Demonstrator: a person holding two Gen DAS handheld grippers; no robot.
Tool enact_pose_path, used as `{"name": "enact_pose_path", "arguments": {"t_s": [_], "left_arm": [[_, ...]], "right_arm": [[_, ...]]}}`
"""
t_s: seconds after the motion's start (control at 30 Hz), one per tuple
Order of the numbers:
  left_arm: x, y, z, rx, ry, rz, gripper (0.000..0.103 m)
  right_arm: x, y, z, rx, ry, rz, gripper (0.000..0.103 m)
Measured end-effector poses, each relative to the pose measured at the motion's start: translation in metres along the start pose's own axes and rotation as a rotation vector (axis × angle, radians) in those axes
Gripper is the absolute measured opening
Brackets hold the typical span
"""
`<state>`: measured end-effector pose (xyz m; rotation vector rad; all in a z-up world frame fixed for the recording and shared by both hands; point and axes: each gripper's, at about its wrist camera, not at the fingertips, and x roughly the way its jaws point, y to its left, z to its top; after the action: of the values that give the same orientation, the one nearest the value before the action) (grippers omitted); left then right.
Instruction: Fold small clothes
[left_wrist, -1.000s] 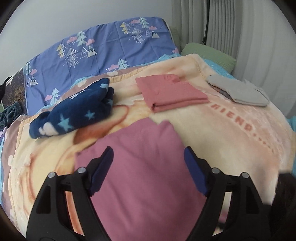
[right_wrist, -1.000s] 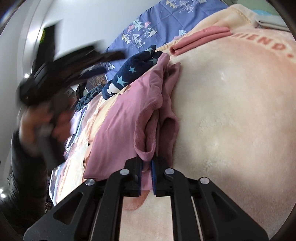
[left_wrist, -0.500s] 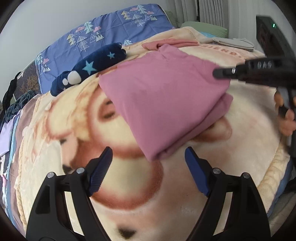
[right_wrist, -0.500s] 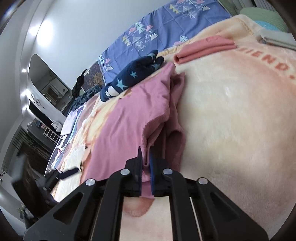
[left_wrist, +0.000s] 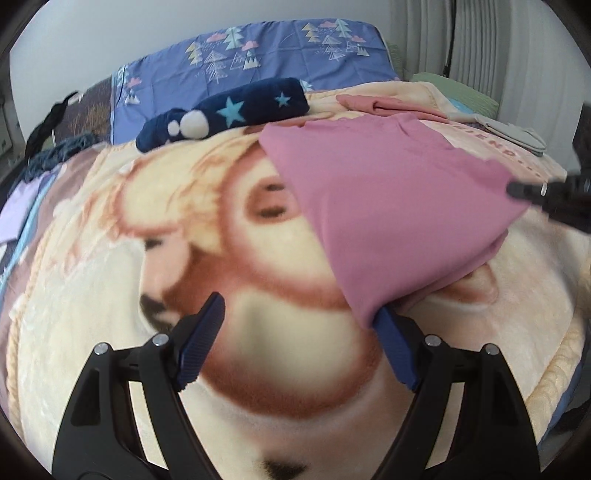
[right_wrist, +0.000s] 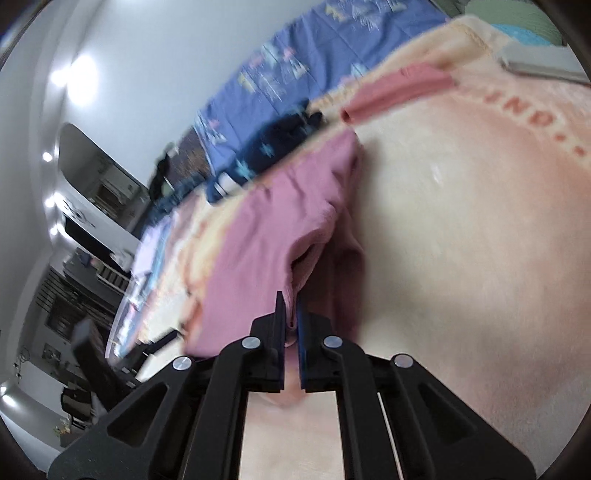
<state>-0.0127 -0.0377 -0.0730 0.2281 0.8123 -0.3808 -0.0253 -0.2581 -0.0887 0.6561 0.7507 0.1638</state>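
A mauve-pink garment (left_wrist: 388, 206) lies half folded on the cream cartoon blanket (left_wrist: 240, 258). My left gripper (left_wrist: 299, 325) is open and low over the blanket at the garment's near corner. That corner drapes onto the tip of its right finger (left_wrist: 395, 350), while the left finger stands on bare blanket. In the right wrist view my right gripper (right_wrist: 290, 306) is shut on a bunched edge of the pink garment (right_wrist: 266, 240). The right gripper (left_wrist: 535, 192) also shows at the garment's right edge in the left wrist view.
A navy star-print garment (left_wrist: 221, 110) lies at the back left. A folded salmon garment (left_wrist: 376, 103) and a folded grey one (left_wrist: 513, 133) lie behind the pink one. A blue tree-print pillow (left_wrist: 258, 62) and a green pillow (left_wrist: 461, 96) sit at the bed's head.
My left gripper, still open, has swept from over the middle of the pink garment down to its near corner. The right gripper's jaws have narrowed a little on the edge they hold.
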Motion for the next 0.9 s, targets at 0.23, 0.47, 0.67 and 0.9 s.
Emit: {"name": "enact_pose_path", "arguments": {"t_s": [0.23,0.47,0.67,0.9], "left_arm": [[-0.014,-0.003,-0.008,0.024,-0.007,-0.057,0.051],[-0.052,-0.020,0.008,0.061,-0.132,-0.181,0.022],[0.011,-0.031,0.004,0.089,0.024,-0.104,0.039],[0.002,-0.019,0.014,0.039,0.012,-0.122,0.045]], "right_arm": [[-0.008,-0.010,-0.007,-0.004,-0.009,-0.061,0.009],[-0.008,0.032,-0.006,-0.192,-0.054,-0.003,0.009],[0.035,0.009,-0.014,-0.163,0.025,-0.193,0.005],[0.013,0.015,-0.006,-0.221,0.001,-0.144,0.008]]}}
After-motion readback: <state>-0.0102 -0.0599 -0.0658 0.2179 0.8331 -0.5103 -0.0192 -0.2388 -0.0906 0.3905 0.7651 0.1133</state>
